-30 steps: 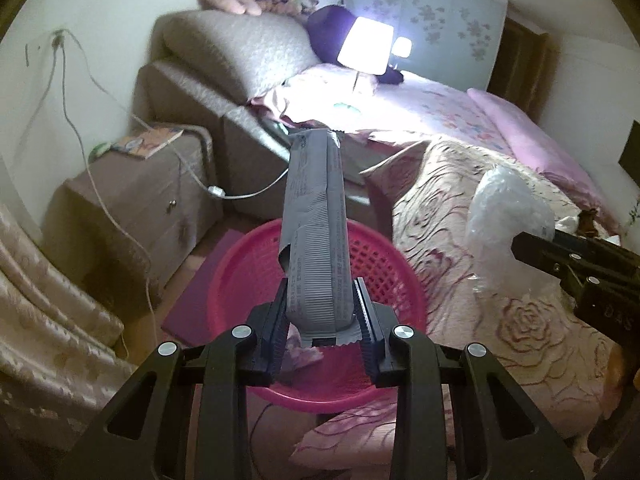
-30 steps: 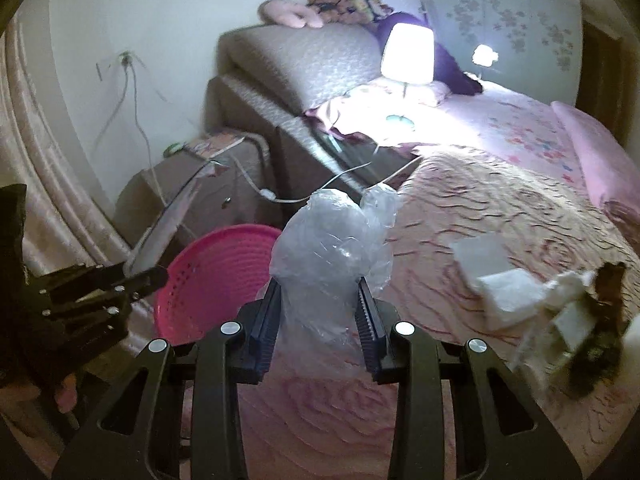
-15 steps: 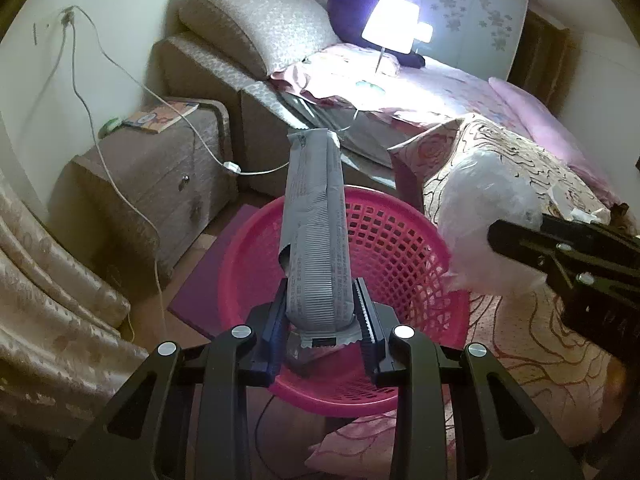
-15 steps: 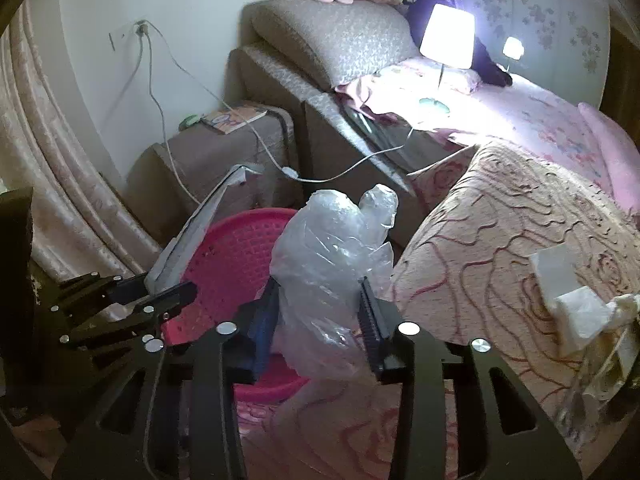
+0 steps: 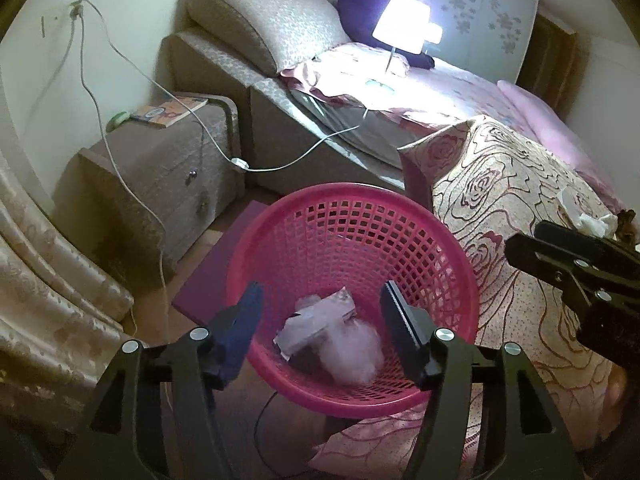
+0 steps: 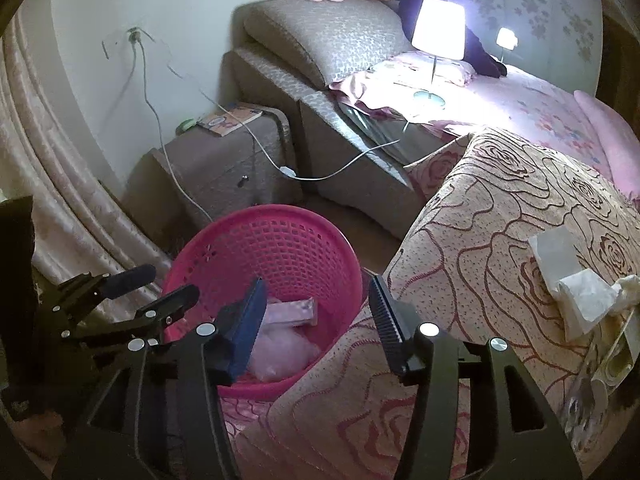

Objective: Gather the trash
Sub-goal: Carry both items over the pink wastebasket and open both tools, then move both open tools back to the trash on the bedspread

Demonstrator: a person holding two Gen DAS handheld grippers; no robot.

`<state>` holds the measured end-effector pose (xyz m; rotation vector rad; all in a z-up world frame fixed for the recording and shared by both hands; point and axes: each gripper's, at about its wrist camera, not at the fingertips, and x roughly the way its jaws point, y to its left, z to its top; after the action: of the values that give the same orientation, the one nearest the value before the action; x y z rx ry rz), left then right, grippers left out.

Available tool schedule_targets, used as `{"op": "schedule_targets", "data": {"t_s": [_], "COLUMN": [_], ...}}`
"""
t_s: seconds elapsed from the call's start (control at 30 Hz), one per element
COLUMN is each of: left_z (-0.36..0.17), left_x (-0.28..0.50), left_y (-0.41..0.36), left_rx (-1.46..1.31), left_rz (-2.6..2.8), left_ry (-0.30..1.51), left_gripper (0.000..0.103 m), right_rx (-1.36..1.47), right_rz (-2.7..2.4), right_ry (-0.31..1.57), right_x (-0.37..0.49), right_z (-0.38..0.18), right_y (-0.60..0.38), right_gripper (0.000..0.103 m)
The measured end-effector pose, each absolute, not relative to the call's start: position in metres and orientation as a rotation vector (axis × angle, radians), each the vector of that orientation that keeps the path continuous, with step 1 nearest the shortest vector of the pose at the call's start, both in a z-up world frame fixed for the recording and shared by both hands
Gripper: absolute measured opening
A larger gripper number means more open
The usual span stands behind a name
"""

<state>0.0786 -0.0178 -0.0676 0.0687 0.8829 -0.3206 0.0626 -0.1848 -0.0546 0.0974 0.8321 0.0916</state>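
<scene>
A pink mesh basket (image 5: pixel 356 216) (image 6: pixel 276 220) stands on the floor beside the bed. At its bottom lie a silver wrapper (image 5: pixel 316 322) (image 6: pixel 290 312) and a crumpled clear plastic bag (image 5: pixel 354 346) (image 6: pixel 282 354). My left gripper (image 5: pixel 320 300) hangs over the basket, jaws opening, nothing between them. My right gripper (image 6: pixel 318 292) hovers over the basket's right rim and the bedspread edge, jaws opening and empty too. More white tissue and paper scraps (image 6: pixel 576 296) (image 5: pixel 588 216) lie on the rose-patterned bedspread (image 6: pixel 500 220) at the right.
A nightstand (image 5: pixel 160 176) with a book stands behind the basket, with white cables (image 5: pixel 120 152) hanging from a wall socket. A curtain (image 5: pixel 44 280) hangs at the left. A lit lamp (image 5: pixel 402 30) sits on the bed; a purple mat (image 5: pixel 208 280) lies under the basket.
Both grippers came down over the basket and opened. The silver wrapper left the left gripper and the plastic bag left the right one; both now lie in the basket.
</scene>
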Motion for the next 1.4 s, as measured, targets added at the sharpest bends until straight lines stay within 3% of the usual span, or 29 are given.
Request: {"op": "schedule_targets", "data": {"t_s": [0.63, 0.77, 1.4], "left_z": [-0.056, -0.052, -0.043], "left_x": [0.07, 0.064, 0.024], "left_y": [-0.026, -0.032, -0.114], "left_rx": [0.078, 0.088, 0.201], "left_rz": [-0.344, -0.37, -0.604], "left_ry": [0.843, 0.83, 0.779], "left_gripper": [0.06, 0.06, 0.066], "right_rx": [0.149, 0.148, 0.201], "right_rz": [0.013, -0.018, -0.307], "right_ry": [0.779, 0.755, 0.712], "right_x": [0.014, -0.007, -0.109], "right_z": [-0.048, -0.042, -0.049], "right_y": [-0.218, -0.232, -0.337], "right_gripper": [0.052, 0.058, 0.06]}}
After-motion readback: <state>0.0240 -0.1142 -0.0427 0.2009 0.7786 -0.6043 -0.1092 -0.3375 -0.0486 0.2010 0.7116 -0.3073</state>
